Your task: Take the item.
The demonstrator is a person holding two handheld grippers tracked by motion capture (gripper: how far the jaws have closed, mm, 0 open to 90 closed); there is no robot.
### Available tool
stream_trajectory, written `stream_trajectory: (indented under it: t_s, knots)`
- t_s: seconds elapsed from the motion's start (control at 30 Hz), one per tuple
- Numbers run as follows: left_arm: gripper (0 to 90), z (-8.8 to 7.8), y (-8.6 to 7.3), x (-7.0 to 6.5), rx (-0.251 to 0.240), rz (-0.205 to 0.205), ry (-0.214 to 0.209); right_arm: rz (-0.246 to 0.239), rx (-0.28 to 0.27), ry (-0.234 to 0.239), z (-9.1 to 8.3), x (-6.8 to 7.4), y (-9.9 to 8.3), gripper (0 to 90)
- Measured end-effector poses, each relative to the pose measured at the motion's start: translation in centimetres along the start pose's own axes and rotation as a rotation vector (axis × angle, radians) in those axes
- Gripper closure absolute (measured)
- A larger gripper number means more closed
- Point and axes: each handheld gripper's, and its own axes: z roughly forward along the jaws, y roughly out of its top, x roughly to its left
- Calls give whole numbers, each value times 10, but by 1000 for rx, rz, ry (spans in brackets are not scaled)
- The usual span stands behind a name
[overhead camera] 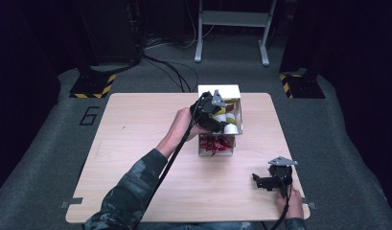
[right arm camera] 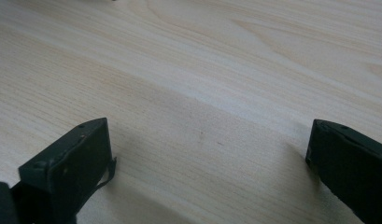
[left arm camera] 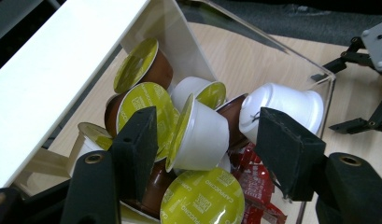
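Pods marked "CAPPUCINO", L gripper fingers apart

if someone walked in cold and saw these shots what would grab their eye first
First, the clear box at the middle of the wooden table, heaped with coffee capsules, white and brown cups under yellow-green lids, with red packets in its near compartment. The left tongs hang open over the heap, a white capsule between the jaws. The right tongs sit open, low by the table's near right corner.
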Motion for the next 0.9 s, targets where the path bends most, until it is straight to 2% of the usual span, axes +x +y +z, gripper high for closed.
stream_trajectory:
  t_s: [0.13, 0.2, 0.27, 0.4, 0.73, 0.9]
  knots:
    - [410, 4, 2, -1, 20, 11, -1, 0, 0, 0, 0, 0, 0, 0]
    - [446, 6, 2, -2, 33, 13, 13, 0, 0, 0, 0, 0, 0, 0]
    - [452, 9, 3, -1, 44, 6, 7, 0, 0, 0, 0, 0, 0, 0]
    - [478, 13, 4, -1, 65, 2, 26, 0, 0, 0, 0, 0, 0, 0]
    - [521, 21, 5, -4, 108, 21, 18, 0, 0, 0, 0, 0, 0, 0]
    - [558, 23, 6, -6, 130, 39, 38, 0, 0, 0, 0, 0, 0, 0]
